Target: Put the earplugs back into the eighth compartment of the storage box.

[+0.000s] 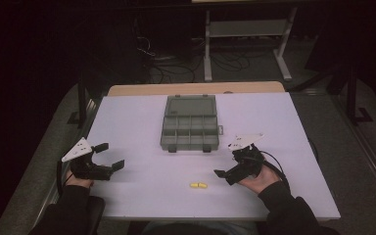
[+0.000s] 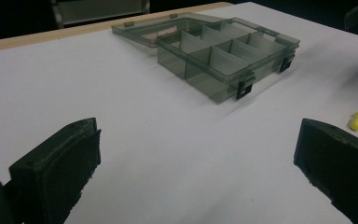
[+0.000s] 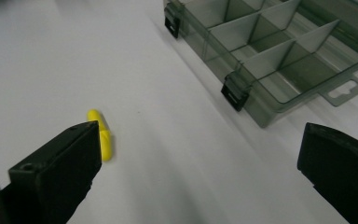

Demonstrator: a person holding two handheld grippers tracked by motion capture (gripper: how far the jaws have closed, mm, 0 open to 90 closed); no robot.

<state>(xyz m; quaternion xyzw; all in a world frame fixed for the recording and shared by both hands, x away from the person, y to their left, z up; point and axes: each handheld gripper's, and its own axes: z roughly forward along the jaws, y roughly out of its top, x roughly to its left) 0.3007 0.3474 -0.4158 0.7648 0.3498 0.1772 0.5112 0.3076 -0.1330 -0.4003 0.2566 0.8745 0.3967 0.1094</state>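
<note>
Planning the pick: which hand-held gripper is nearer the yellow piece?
The right hand-held gripper; the yellow piece lies just beside it, far from the left one.

An open grey compartment box sits mid-table, a small yellow piece lying nearer the right tongs.

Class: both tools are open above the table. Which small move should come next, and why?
Probably slide the right tool left to straddle the yellow piece: it lies loose just beside that tool's open jaws, and the open box has empty compartments.
</note>
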